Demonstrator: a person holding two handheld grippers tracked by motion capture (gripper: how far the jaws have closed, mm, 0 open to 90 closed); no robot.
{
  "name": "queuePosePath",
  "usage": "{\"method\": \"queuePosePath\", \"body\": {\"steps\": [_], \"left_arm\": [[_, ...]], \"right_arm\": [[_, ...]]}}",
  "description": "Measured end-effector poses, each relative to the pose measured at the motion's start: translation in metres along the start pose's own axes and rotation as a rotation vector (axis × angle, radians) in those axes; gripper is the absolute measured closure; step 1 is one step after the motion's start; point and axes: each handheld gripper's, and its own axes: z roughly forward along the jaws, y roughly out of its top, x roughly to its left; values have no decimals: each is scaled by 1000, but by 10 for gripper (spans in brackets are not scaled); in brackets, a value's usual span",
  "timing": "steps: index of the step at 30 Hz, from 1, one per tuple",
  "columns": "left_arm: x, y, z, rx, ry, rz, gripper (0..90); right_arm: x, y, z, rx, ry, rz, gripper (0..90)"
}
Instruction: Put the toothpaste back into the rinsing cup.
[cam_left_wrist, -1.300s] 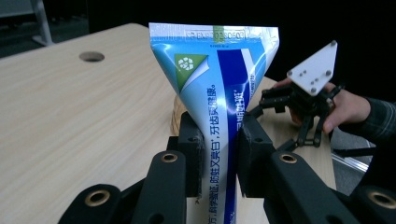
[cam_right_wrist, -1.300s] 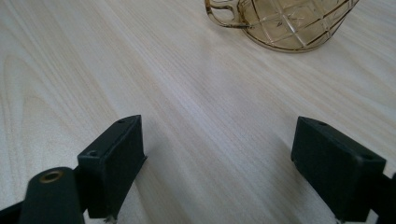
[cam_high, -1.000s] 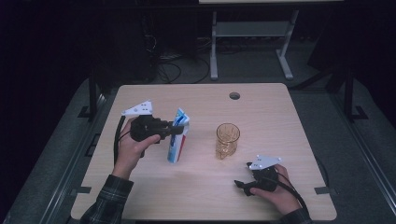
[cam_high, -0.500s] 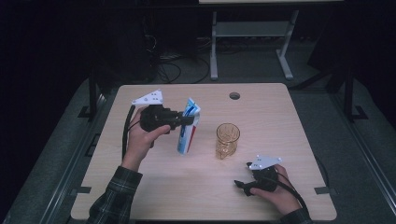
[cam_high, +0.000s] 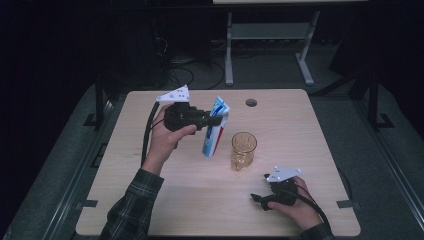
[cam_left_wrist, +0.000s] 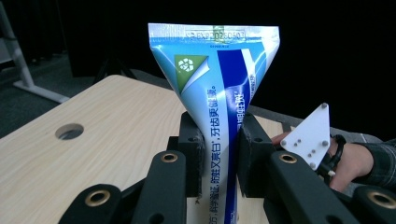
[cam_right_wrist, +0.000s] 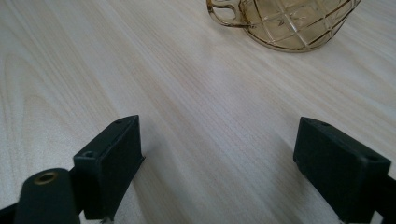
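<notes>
Blue-white toothpaste tube (cam_left_wrist: 219, 93), crimped end up, in left claw (cam_left_wrist: 219, 154)

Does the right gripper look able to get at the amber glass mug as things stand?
Probably yes: the right gripper rests open on the table, bare wood between it and the amber glass mug. The toothpaste tube is in the left gripper.

Light wood desk (cam_high: 150, 150) with rounded corners and a round cable hole (cam_high: 251, 102) near the far edge. Standing on it right of centre, an amber patterned glass mug (cam_high: 243, 150).
</notes>
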Motion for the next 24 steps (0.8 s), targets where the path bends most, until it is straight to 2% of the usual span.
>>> {"method": "queuePosePath", "body": {"steps": [9, 16, 24], "left_arm": [[-1, 17, 25, 1, -34, 31, 742], [1, 25, 45, 1, -59, 39, 742], [3, 37, 61, -4, -70, 52, 742]], "right_arm": [[0, 0, 0, 1, -2, 0, 142], [0, 0, 0, -1, -3, -6, 142], [-1, 0, 0, -2, -2, -10, 141]]}}
